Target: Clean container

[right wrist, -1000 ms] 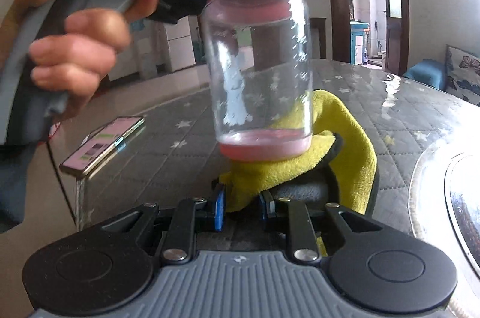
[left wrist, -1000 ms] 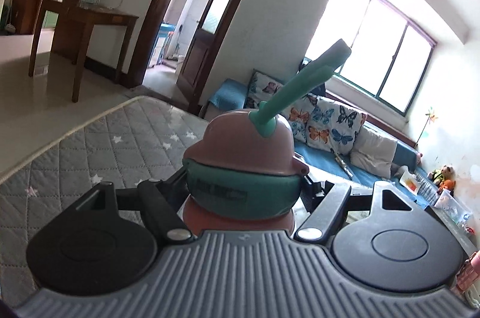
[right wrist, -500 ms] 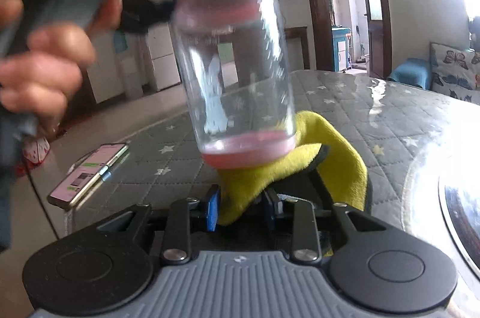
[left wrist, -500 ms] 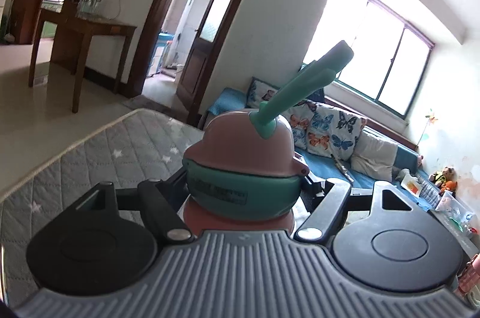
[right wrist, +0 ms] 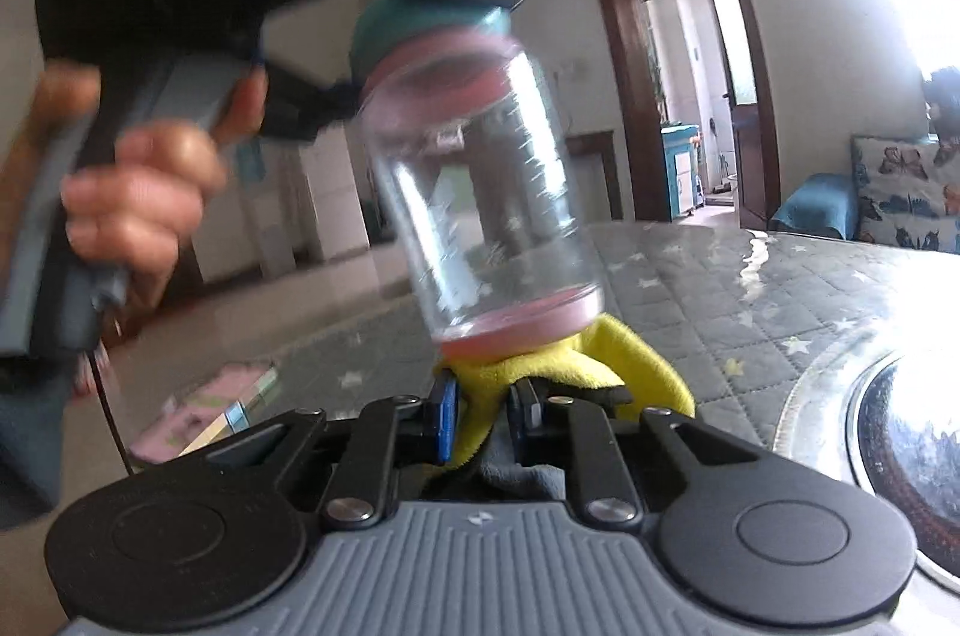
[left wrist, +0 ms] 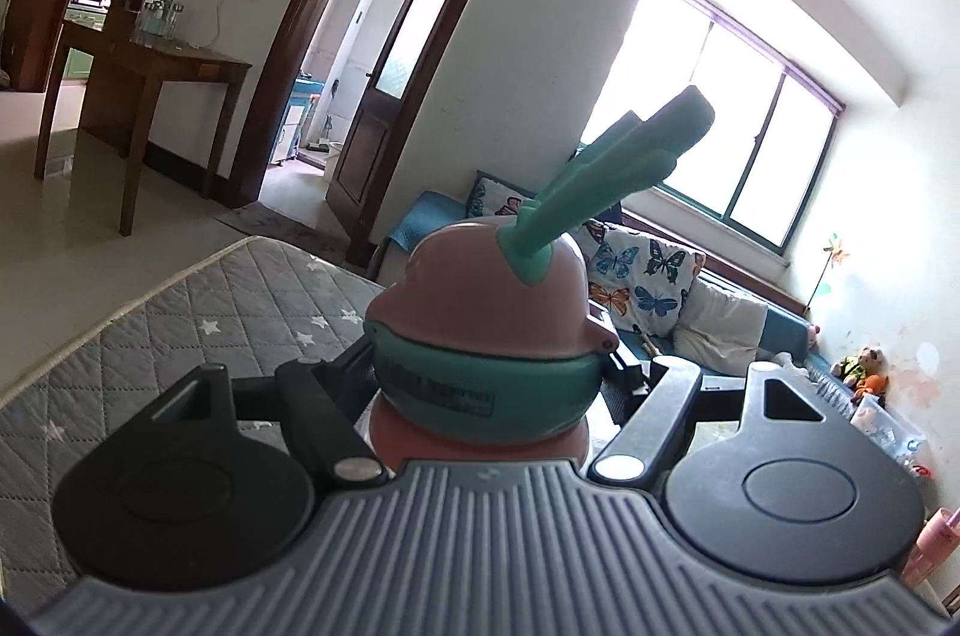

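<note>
A clear bottle (right wrist: 480, 192) with a pink base and a pink and teal lid (left wrist: 480, 324) hangs in the air, tilted. My left gripper (left wrist: 486, 372) is shut on its lid, and a teal handle (left wrist: 624, 162) sticks up from the top. In the right wrist view a person's hand (right wrist: 138, 192) holds that left gripper (right wrist: 420, 12), which is blurred. My right gripper (right wrist: 483, 411) sits just below the bottle. Its jaws are closing, with a yellow cloth (right wrist: 600, 360) pinched between them. The cloth touches the pink base from underneath.
A grey quilted cover with stars (right wrist: 720, 288) lies on the table under the bottle. A phone (right wrist: 204, 414) lies at its left edge and a round shiny rimmed thing (right wrist: 900, 444) at the right. Behind are a sofa with butterfly cushions (left wrist: 648, 270) and a wooden side table (left wrist: 162, 66).
In the right wrist view the bottle has tilted further and moved to the right, with the yellow cloth staying under its base. The left wrist view has barely shifted.
</note>
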Demonstrator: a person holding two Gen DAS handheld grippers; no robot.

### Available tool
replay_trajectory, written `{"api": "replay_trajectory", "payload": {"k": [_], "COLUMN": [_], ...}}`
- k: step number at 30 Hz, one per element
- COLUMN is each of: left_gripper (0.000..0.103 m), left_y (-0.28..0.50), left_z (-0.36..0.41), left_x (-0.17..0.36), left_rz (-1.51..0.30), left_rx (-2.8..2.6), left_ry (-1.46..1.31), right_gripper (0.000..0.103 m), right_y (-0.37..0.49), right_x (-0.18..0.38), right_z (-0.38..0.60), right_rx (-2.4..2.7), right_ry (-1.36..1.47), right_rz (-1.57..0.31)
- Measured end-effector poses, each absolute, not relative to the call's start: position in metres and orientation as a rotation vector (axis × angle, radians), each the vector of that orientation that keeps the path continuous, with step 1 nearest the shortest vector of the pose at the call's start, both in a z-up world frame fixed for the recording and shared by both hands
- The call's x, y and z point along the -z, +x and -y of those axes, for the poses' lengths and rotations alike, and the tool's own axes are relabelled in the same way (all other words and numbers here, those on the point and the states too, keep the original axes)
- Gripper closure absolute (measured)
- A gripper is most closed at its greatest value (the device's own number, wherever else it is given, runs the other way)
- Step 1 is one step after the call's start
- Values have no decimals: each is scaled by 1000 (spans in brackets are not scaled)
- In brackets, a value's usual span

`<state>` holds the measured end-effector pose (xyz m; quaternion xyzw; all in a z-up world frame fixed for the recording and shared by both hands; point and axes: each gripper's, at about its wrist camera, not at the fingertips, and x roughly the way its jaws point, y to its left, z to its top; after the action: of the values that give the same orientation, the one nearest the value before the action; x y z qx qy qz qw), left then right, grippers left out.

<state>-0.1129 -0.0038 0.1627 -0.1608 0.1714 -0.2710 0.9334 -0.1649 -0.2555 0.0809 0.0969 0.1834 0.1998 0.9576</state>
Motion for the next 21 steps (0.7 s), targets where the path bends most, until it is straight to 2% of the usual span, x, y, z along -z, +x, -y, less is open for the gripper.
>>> {"api": "replay_trajectory", "payload": {"k": [5, 7, 8, 9, 11, 12, 14, 21], "left_gripper": [30, 30, 30, 30, 30, 30, 30, 30], "left_y": [-113, -112, -111, -111, -111, -111, -108, -109], "left_z": [5, 4, 4, 3, 2, 1, 0, -7], "left_x": [-161, -158, -157, -157, -156, -156, -156, -163], "left_rz": [-355, -370, -376, -377, -374, -373, -373, -347], "left_rx": [528, 526, 526, 523, 517, 515, 514, 498], "left_ry": [-306, -312, -315, -316, -316, -320, -328, -322], "right_gripper": [86, 82, 74, 60, 46, 32, 13, 8], "right_y": [-154, -146, -146, -147, -150, -153, -153, -119], "right_x": [-75, -70, -70, -71, -77, -81, -86, -78], "right_z": [283, 294, 296, 296, 296, 296, 293, 278], "right_rx": [-349, -332, -311, -285, -261, -255, -265, -297], "right_ry": [357, 395, 380, 343, 289, 267, 240, 187], "right_rz": [-464, -528, -535, -535, -518, -503, -487, -541]}}
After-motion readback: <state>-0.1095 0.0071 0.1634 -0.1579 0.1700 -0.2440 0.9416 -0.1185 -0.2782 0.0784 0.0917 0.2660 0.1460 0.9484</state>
